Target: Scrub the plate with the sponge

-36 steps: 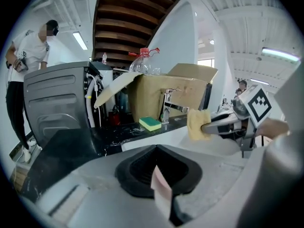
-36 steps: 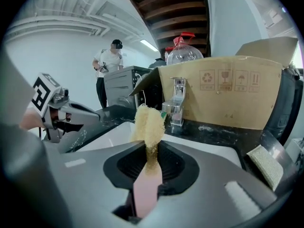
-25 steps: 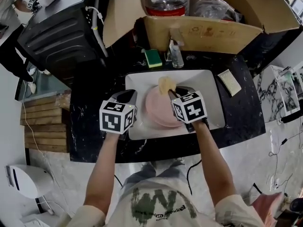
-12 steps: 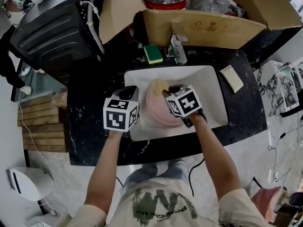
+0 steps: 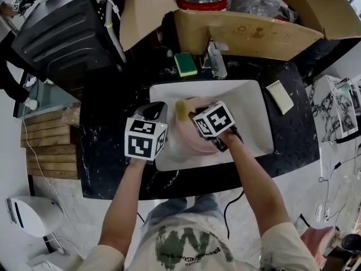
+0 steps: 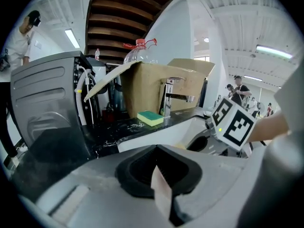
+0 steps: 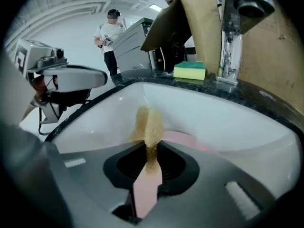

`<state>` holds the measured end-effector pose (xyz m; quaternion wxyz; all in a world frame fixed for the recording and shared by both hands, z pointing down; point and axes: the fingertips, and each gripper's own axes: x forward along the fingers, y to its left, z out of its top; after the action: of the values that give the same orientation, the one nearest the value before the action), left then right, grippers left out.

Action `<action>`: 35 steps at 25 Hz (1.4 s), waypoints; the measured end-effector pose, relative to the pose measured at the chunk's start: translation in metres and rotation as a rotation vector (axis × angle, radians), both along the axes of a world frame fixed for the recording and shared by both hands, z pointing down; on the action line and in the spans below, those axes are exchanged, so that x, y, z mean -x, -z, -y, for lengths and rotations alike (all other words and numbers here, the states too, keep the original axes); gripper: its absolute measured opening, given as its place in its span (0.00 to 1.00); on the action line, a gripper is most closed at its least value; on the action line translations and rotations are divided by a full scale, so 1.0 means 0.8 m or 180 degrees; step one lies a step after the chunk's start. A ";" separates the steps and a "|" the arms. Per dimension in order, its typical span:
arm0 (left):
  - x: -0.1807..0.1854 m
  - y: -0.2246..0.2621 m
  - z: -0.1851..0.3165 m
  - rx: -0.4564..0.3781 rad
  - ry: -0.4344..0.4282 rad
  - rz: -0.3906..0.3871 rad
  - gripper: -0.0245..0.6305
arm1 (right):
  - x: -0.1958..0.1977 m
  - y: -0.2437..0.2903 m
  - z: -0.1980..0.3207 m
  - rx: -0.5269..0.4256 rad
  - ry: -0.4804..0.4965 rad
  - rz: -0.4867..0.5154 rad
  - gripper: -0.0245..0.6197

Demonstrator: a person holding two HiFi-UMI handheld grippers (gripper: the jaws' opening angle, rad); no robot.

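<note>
Scrubbing looks to be the step in hand. Nearest the person, at the lower centre of the head view, the left gripper [image 6: 157, 186] has its jaws pressed together with nothing held between them. It hovers over the left rim of the white sink [image 5: 248, 95], apart from the plate, so it lends no support. Just to its right, the right gripper [image 7: 147, 175] is clamped on a tan sponge [image 7: 148, 125], pinched thin where it is held and flaring wider past the jaw tips. The sponge sits over the upper left part of the pink plate [image 5: 186, 141], which lies flat in the basin at the centre of the frame. Whether the two are touching cannot be told for sure, though they are at least just beside one another. Beyond the sink, on the black speckled counter [image 5: 113, 129] toward the top of the frame, a green-and-yellow sponge [image 5: 185, 64] lies beside the faucet [image 5: 217, 61], with a cardboard box [image 5: 248, 33] behind them. By my judgement, the next move calls for pressing the tan sponge down and sweeping it across the plate's face toward the lower right, lightly enough that the unheld plate does not slide in the basin.
</note>
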<state>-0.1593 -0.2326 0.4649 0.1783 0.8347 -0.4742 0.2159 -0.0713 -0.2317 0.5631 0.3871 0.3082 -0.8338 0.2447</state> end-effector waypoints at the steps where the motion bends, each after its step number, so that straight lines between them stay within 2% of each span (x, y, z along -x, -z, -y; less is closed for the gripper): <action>1: -0.001 0.000 0.001 -0.0003 0.0001 0.0011 0.04 | 0.002 -0.004 -0.001 0.0042 0.0008 0.0023 0.14; 8: -0.005 -0.003 0.004 -0.0019 0.0026 0.0089 0.04 | 0.013 -0.029 -0.005 0.0305 0.0073 0.0114 0.14; 15: -0.002 -0.002 0.007 -0.0027 0.0119 0.0142 0.04 | 0.015 -0.055 -0.003 0.0487 -0.0076 0.0136 0.14; 35: -0.005 -0.006 0.010 0.0006 0.0125 0.0218 0.04 | 0.006 -0.072 0.021 0.0568 -0.0631 0.0264 0.14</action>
<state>-0.1550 -0.2403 0.4695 0.1670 0.8172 -0.4961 0.2412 -0.0757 -0.2482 0.6207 0.3522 0.3431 -0.7895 0.3674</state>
